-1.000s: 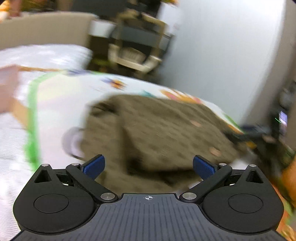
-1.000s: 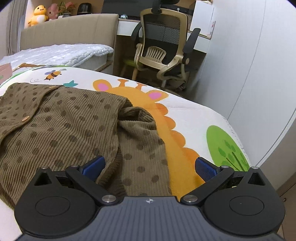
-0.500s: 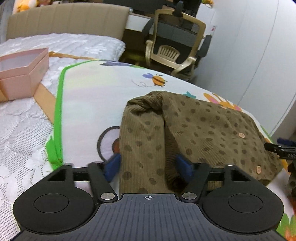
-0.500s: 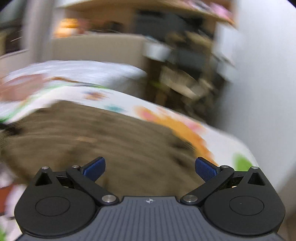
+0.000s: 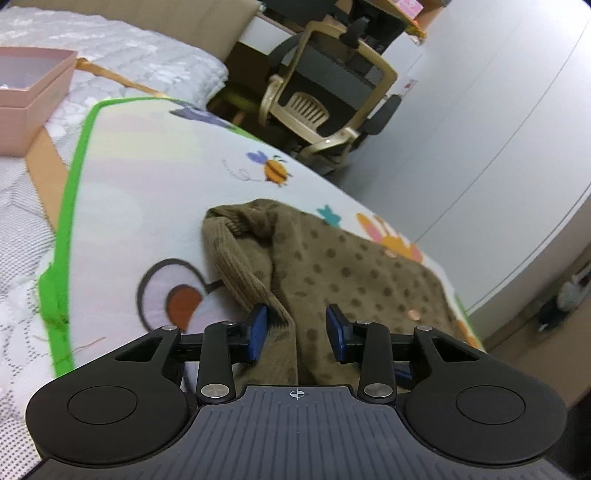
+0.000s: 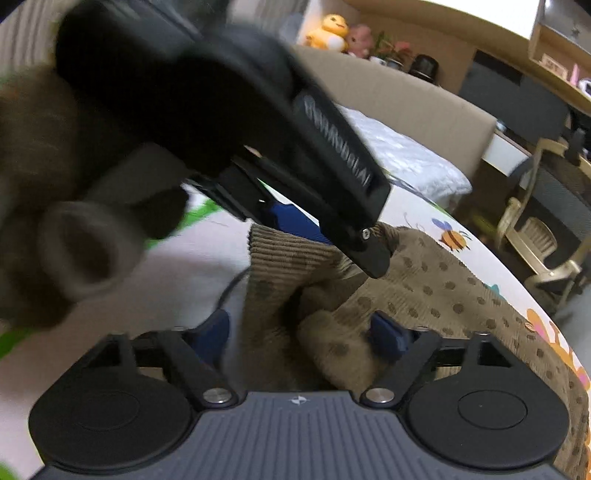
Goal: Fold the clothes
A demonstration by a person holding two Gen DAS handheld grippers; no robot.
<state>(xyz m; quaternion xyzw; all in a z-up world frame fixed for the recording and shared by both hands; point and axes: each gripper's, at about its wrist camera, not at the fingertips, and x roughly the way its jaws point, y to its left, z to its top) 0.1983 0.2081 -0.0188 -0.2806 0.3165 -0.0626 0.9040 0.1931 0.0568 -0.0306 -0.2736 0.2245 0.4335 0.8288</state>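
Note:
A brown polka-dot corduroy garment [image 5: 354, 269] lies partly folded on a cartoon-print play mat [image 5: 155, 206]. My left gripper [image 5: 295, 332] has its blue pads narrowed around a ribbed edge of the garment, with a gap still between them. In the right wrist view my right gripper [image 6: 301, 332] is half open, with a fold of the garment [image 6: 424, 295] between its fingers. The left gripper's body [image 6: 221, 110] fills the upper left of that view, its tip on the garment's ribbed hem.
A pink box [image 5: 26, 99] sits on the white quilted bed at far left. An office chair [image 5: 325, 99] stands beyond the mat, also seen in the right wrist view [image 6: 546, 236]. A white wall lies to the right. Plush toys [image 6: 332, 31] sit behind the headboard.
My left gripper narrowed from wide open onto the garment's ribbed edge. My right gripper swung left across the garment to beside the left gripper and narrowed around a fold.

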